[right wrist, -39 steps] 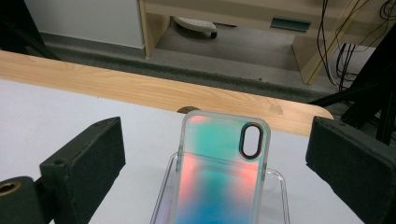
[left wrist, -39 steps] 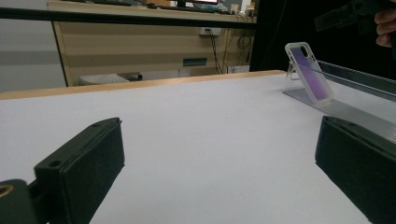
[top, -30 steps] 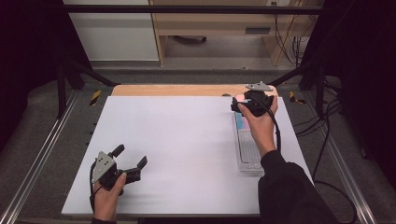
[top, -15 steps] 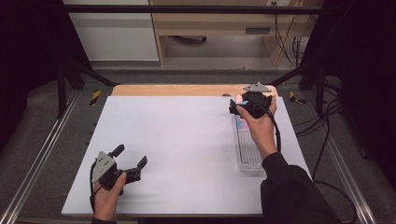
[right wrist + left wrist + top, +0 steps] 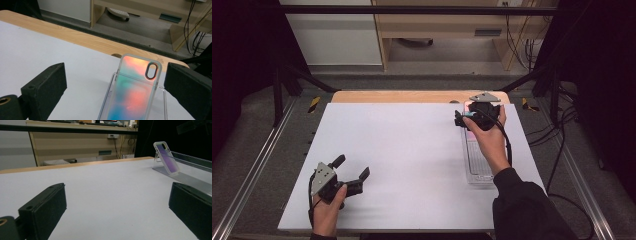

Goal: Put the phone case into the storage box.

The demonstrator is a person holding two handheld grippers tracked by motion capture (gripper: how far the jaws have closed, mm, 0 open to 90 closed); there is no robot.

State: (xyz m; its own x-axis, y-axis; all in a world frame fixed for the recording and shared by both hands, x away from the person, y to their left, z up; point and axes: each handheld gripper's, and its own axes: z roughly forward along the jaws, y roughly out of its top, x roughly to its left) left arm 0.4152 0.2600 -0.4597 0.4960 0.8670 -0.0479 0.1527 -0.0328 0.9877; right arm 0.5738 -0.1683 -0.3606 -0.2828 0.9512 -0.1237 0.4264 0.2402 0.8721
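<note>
Right gripper view puts the phone case in the lower centre of the frame, leaning upright against a clear stand, its iridescent back and camera cutout facing us. Our right gripper has its jaws spread wide either side of the case, not touching it. On the high view our left gripper sits at lower left of the white table, jaws spread on nothing, well apart from the case.
</note>
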